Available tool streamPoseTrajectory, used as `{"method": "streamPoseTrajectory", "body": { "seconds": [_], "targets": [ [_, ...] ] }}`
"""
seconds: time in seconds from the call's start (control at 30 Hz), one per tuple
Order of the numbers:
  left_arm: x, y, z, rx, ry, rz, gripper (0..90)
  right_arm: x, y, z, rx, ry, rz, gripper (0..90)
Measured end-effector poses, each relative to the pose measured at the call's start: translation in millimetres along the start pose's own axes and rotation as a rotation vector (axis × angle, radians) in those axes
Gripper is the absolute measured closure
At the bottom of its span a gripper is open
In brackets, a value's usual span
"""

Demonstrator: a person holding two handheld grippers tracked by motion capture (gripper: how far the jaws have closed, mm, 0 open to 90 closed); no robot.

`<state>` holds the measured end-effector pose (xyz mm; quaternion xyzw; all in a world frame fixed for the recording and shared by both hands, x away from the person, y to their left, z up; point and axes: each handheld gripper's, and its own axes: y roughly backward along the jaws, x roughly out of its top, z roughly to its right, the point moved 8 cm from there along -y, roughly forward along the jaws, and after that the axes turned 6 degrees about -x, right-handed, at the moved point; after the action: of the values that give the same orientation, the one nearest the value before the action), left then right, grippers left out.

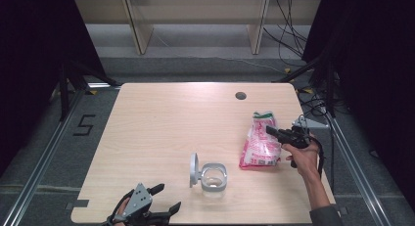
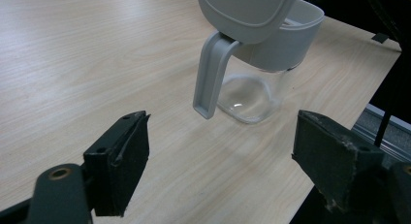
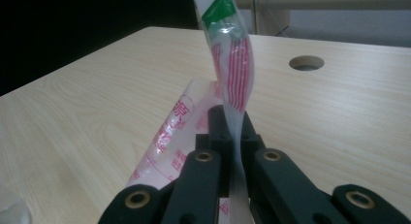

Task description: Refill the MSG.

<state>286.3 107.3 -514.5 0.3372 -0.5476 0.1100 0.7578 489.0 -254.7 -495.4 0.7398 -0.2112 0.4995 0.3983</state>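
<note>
The right gripper (image 1: 272, 130) has its jaws pressed together on the edge of the pink-and-white plastic bag (image 1: 258, 143), which lies at the right side of the table (image 1: 161, 118); the bag's upper end with green print rises between the jaws. The left gripper (image 1: 161, 199) rests at the near table edge with jaws spread wide, holding nothing. Just before it stands a clear jar (image 1: 214, 177) with a grey collar, its lid (image 1: 194, 169) tipped open.

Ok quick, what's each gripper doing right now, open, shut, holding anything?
Left gripper: open, empty, facing the clear jar.
Right gripper: shut on the pink plastic bag.
</note>
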Motion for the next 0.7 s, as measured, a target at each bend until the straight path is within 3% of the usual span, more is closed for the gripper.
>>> {"method": "streamPoseTrajectory", "body": {
  "seconds": [0.03,0.07,0.13,0.17,0.2,0.27,0.3,0.37,0.4,0.43,0.47,0.5,0.6,0.7],
  "targets": [
    [0.0,0.0,-0.4,0.0,-0.008,-0.002,19.9,1.6,2.9,-0.7,-0.003,0.024,0.01,90.0],
    [-0.4,0.4,-0.4,0.0,-0.007,-0.004,19.9,2.6,6.6,-5.7,0.01,-0.002,0.014,90.0],
    [-0.5,0.6,-0.2,0.004,-0.005,-0.005,19.9,5.6,13.7,-14.7,0.029,-0.002,0.029,90.0],
    [-0.7,0.5,0.1,0.003,-0.005,-0.006,19.9,6.8,15.3,-16.2,0.033,0.019,0.039,90.0],
    [-0.3,0.3,-0.7,-0.004,-0.032,-0.009,19.9,9.3,17.9,-19.4,0.039,0.041,0.059,90.0],
    [-1.5,0.0,0.7,0.002,-0.013,-0.012,19.9,11.0,26.7,-28.1,0.044,0.045,0.048,90.0],
    [-1.4,-1.4,2.7,-0.006,0.004,-0.003,19.9,13.9,30.1,-32.5,0.055,0.055,0.069,90.0],
    [-1.9,-2.4,4.3,-0.008,-0.006,-0.004,19.9,16.5,37.4,-41.6,0.07,0.087,0.08,90.0],
    [-3.2,-1.9,4.4,-0.003,-0.014,-0.018,19.9,16.9,42.3,-49.7,0.078,0.081,0.078,90.0],
    [-3.3,-2.7,5.8,-0.005,-0.016,-0.016,19.9,18.5,44.8,-52.7,0.082,0.114,0.091,90.0],
    [-3.4,-3.6,7.2,-0.015,-0.014,-0.014,19.9,19.0,47.8,-59.8,0.094,0.099,0.101,90.0],
    [-4.2,-3.7,8.2,-0.011,-0.013,-0.018,19.9,20.5,48.6,-62.3,0.101,0.124,0.12,90.0],
    [-4.6,-5.3,13.2,-0.02,-0.016,-0.02,19.9,20.6,56.9,-80.3,0.124,0.124,0.115,90.0],
    [-4.8,-6.9,17.5,-0.03,-0.022,-0.022,19.9,21.0,63.8,-90.2,0.125,0.163,0.13,90.0]
  ]
}}
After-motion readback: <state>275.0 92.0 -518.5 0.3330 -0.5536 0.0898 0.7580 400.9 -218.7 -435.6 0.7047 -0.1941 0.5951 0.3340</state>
